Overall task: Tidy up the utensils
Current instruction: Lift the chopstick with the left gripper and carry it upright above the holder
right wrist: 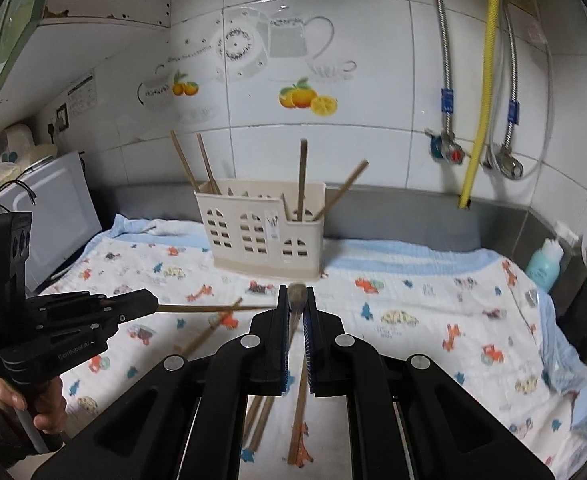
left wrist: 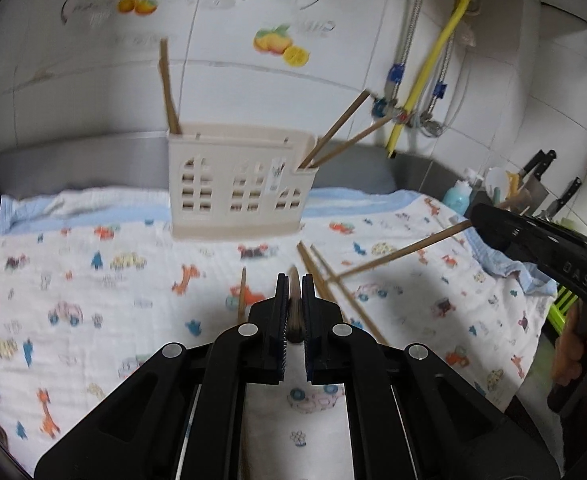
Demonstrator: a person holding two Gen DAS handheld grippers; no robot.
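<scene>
- The left gripper (left wrist: 293, 280) is clamped on a chopstick (left wrist: 295, 304), seen end-on between its jaws.
- The right gripper (right wrist: 295, 294) is likewise closed on a second chopstick (right wrist: 298, 392), whose shaft runs back under the jaws.
- Both are held clear above the cloth (left wrist: 93, 280); the step in hand looks like carrying one stick each to the holder (left wrist: 237, 184) at the back of the surface.
- Next, each tip must be steered over an open compartment, tilted steeper and let go; sticks (left wrist: 335, 128) already leaning out of the right cell narrow the gap.
- Loose chopsticks (left wrist: 321, 276) lie on the cloth just past the left gripper.
- The left view shows knives (left wrist: 537, 168) at far right; only the right view shows the person's hand (right wrist: 33, 404) on the left gripper's handle and two sticks (right wrist: 197, 168) in the holder's left cell.
</scene>
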